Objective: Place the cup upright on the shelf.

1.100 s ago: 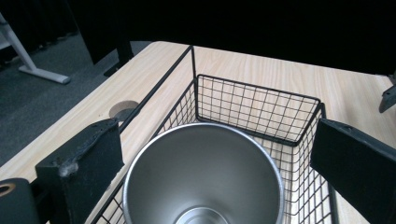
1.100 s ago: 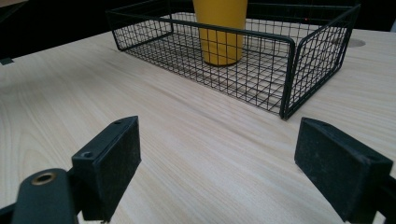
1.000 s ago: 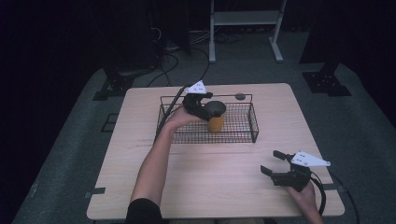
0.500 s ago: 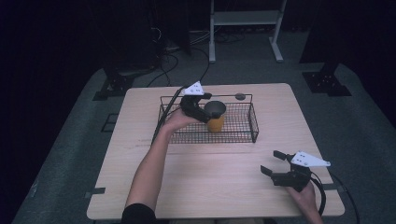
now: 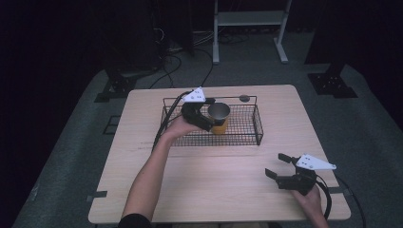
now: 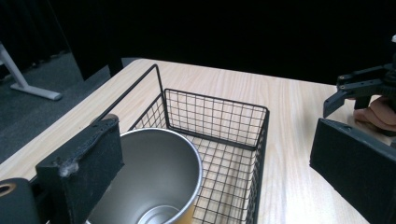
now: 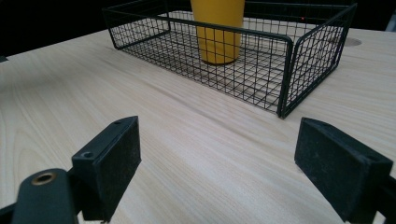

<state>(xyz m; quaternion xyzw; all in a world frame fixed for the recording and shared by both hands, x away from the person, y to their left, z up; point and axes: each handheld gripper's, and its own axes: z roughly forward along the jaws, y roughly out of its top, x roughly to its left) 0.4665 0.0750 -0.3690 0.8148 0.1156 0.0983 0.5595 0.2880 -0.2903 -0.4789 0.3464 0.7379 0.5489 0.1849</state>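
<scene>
Your left gripper (image 5: 209, 118) spread wide around cup (image 5: 219, 112) standing in basket (image 5: 257, 124). Step: release. Next: lift clear. Right gripper (image 5: 278, 166) open, idle over table (image 5: 214, 175).

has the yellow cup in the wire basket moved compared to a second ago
No. In the high view the yellow cup stands at the same spot against the wire basket, upright, with the left gripper open around it.

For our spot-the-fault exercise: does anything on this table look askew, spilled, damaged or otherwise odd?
Nothing stands out. The yellow metal cup with a silver inside stands upright in the black wire basket, which sits square on the pale wooden table. The left gripper is open around the cup; no spill shows.
</scene>
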